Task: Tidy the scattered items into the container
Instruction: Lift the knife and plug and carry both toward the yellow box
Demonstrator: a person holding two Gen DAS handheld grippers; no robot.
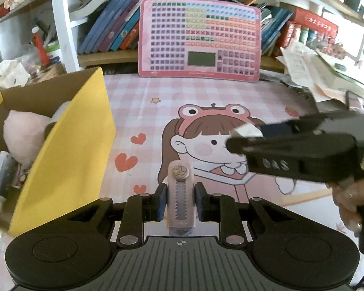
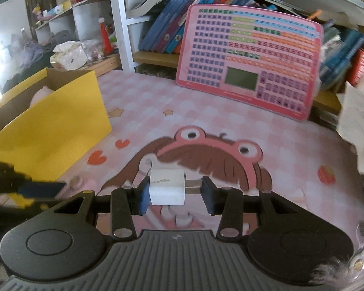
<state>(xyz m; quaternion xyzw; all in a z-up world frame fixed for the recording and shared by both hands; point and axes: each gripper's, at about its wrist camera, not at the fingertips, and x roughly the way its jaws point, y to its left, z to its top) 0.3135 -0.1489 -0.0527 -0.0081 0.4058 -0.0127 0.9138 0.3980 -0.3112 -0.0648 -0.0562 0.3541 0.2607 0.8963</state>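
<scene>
Left gripper (image 1: 179, 201) clamped on pink hair clip (image 1: 180, 194); right gripper (image 2: 176, 191) clamped on white charger plug (image 2: 167, 189), yellow box (image 1: 68, 150) nearby.

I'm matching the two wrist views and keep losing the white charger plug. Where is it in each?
Left wrist: white charger plug right of centre, held in the right gripper.
Right wrist: low centre, between its pads.
Shared landmark: yellow box, on the left in both.

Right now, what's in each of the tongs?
Left tongs: closed on the pink utility knife.
Right tongs: closed on the white charger plug.
</scene>
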